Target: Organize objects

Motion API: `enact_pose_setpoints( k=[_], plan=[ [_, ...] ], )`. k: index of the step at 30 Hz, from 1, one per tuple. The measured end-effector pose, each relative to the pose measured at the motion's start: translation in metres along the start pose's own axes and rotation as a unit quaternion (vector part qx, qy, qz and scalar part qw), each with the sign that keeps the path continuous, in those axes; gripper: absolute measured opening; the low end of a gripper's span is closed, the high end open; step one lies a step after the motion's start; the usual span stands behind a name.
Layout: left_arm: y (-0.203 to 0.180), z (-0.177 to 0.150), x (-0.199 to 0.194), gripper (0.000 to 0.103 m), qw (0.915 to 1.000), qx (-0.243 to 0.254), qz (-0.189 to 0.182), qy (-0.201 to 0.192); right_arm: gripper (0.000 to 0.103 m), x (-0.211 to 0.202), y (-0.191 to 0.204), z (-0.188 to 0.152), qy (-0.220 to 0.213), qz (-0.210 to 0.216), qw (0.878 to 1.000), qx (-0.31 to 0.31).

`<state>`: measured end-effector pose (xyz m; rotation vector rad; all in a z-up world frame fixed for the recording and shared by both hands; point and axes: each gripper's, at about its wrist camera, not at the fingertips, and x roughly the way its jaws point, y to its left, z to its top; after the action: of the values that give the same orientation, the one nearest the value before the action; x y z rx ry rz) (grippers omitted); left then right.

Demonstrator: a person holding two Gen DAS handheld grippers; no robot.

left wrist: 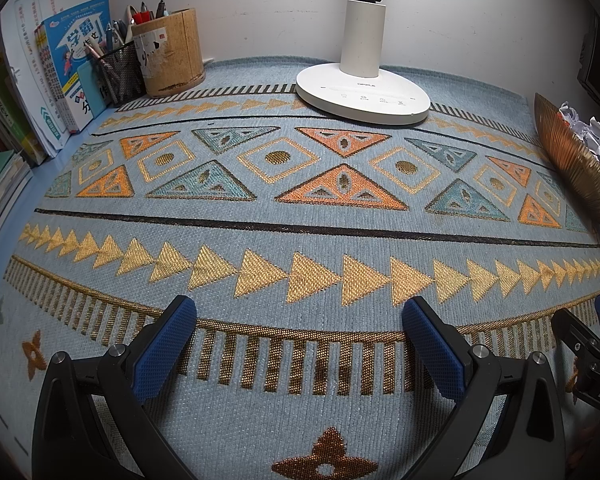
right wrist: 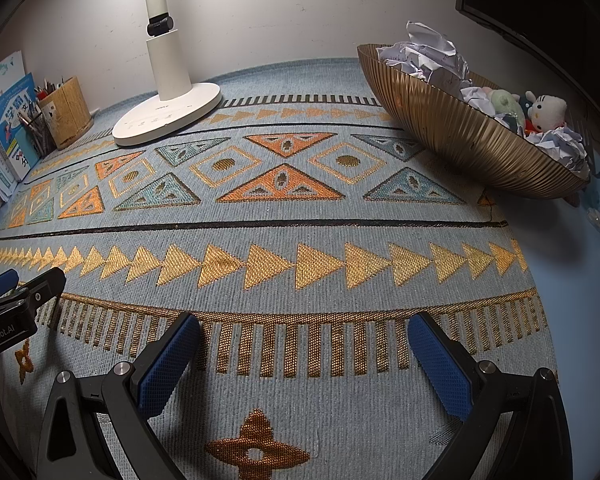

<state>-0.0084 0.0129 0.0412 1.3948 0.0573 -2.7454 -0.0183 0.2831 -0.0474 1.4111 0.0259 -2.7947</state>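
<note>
We lose the lamp above its hinge; the bowl is cut off at right, and its rim hides the toys' lower halves.

The white lamp base carries the brand "OPPLE" in small grey letters above a row of touch icons (too small to make out). The blue workbook shows large Chinese characters "学霸" and "作文". In the right wrist view, the left tongs body reads "GenRobot.AI"; in the left wrist view, the right tongs show "DAS", cut off.
</note>
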Motion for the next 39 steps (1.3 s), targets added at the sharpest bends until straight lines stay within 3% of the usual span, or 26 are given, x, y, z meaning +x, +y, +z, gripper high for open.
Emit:
enact_pose_setpoints(
  k=[39],
  plan=[
    [-0.0008, 0.0003, -0.0002, 0.103, 1.0, -0.001, 0.0, 0.0, 0.103, 0.0015, -0.0002, -0.0004, 0.0, 0.0, 1.0, 0.0]
  ],
)
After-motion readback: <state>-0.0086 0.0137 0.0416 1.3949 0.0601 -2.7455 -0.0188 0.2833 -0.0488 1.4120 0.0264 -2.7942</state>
